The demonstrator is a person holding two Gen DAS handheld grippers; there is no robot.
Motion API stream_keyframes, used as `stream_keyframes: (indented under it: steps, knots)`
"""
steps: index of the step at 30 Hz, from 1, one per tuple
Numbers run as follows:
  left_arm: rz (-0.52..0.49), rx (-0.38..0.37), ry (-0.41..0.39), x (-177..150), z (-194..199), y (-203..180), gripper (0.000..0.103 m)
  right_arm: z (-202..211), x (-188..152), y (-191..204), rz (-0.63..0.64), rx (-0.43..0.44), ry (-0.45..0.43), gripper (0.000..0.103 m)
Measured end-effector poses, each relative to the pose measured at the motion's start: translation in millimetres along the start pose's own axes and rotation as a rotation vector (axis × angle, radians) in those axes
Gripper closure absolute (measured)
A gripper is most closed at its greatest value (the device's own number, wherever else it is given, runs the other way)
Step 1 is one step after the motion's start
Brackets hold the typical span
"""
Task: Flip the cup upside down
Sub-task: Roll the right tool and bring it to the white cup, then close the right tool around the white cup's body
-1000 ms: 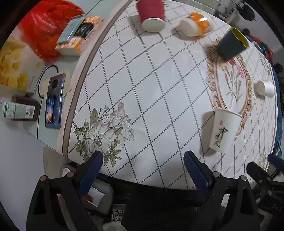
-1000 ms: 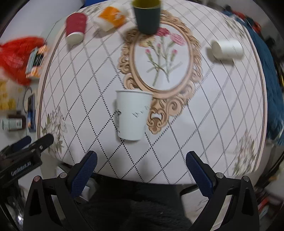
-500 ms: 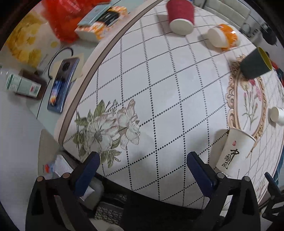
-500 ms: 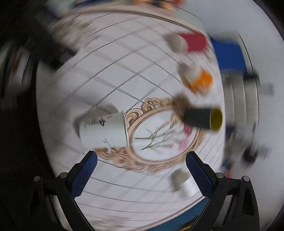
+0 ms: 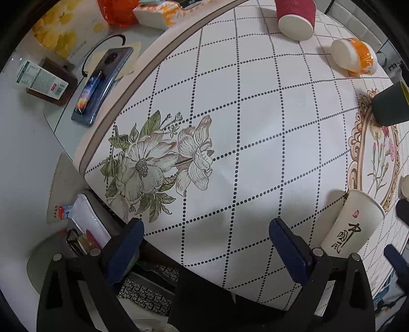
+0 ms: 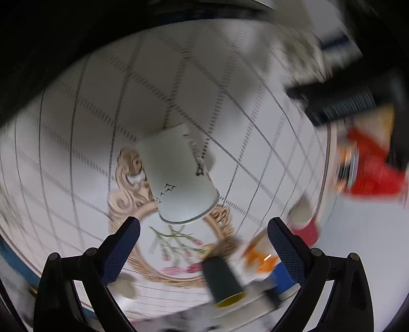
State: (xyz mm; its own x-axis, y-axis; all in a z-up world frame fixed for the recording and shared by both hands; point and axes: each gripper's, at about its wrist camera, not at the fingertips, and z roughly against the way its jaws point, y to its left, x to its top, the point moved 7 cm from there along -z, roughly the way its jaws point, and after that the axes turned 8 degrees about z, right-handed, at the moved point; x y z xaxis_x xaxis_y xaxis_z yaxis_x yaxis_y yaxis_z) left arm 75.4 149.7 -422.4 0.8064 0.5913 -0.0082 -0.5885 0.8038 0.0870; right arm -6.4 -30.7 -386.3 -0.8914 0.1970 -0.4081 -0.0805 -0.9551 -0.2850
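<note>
A white paper cup with black brush writing stands upright on the patterned tablecloth, at the lower right of the left wrist view. My left gripper is open and empty, left of the cup. In the right wrist view the picture is rolled over and blurred; the same cup sits ahead of my right gripper, which is open, empty and apart from it.
A red cup, an orange cup on its side and a dark green cup stand farther back. A phone, a small box and a red bag lie on the side table.
My right gripper has rolled over until its view is nearly upside down, and has closed in on the white cup. My left gripper has drifted left and nearer the table edge.
</note>
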Motion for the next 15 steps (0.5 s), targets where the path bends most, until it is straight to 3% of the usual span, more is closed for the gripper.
stream_keyframes:
  steps: [7,15]
  knots:
    - [0.007,-0.01,0.024,0.7,-16.2,4.0,0.002,-25.6,9.7,30.1,0.384,-0.083,-0.027,0.002]
    - [-0.001,-0.008,0.039,-1.6,-25.0,5.4,0.002,-46.0,13.7,32.1,0.496,-0.073,-0.035,0.001]
